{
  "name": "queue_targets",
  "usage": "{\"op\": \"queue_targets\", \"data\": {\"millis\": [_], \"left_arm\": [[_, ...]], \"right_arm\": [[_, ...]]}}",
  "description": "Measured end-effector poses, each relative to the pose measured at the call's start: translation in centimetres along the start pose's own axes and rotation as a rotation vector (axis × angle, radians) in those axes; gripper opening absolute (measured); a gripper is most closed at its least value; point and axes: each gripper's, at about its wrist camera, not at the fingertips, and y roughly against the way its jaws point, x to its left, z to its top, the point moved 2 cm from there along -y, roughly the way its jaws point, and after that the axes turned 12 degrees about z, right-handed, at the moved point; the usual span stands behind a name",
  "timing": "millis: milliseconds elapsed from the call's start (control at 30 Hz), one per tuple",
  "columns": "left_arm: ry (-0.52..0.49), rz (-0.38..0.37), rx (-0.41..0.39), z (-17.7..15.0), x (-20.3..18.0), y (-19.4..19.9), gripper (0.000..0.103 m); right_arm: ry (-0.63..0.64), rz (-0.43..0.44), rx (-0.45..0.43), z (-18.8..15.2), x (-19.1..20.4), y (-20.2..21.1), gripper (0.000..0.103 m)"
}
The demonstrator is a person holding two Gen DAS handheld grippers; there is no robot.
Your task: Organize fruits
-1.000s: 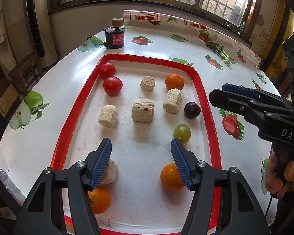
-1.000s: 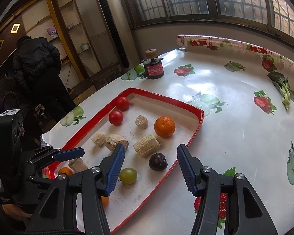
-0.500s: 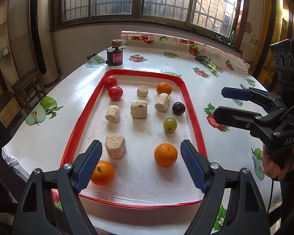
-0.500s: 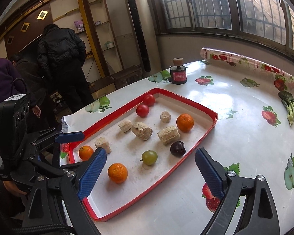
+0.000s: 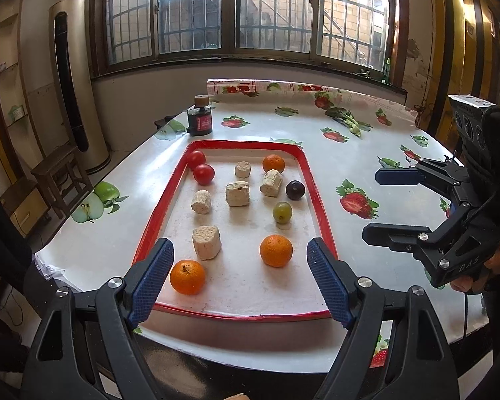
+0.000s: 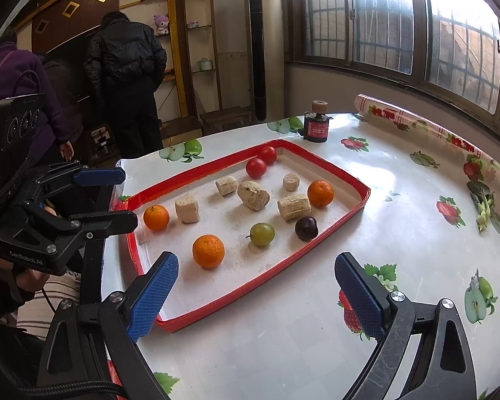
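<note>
The fruits lie spread over a red-rimmed tray on the counter: two tomatoes at its far left corner, one orange at the far right, a dark plum and a green grape along the right side, and two more oranges, one near the left rim and one right of centre, at the near end. Pale corn-cob chunks sit among them.

Both grippers are empty. The left gripper hangs above the near end of the tray; the right gripper hangs above the tray's near right corner. The jaws of each have just been opening and now stand wide, with nothing between the pads.

The likely next step is a fresh pick. A sound choice is the near-left orange for the left gripper, since it lies closest. Come down so the pads straddle its widest part, keep clear of the cob chunk just beside it and of the tray rim, and close gently so the round fruit does not squirt out. The right gripper would best stay off to the side meanwhile.
</note>
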Motion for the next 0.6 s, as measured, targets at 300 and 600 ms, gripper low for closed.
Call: {"op": "queue_targets", "data": {"millis": [300, 600], "left_arm": [[-0.021, 0.004, -0.056, -0.4, -0.1, 2.5, 0.082], [-0.026, 0.027, -0.091, -1.0, 0.6, 4.4, 0.082]], "right_arm": [[0.050, 0.032, -0.001, -0.9, 1.3, 1.7, 0.096], [0.133, 0.049, -0.001, -1.4, 3.6, 2.8, 0.096]]}}
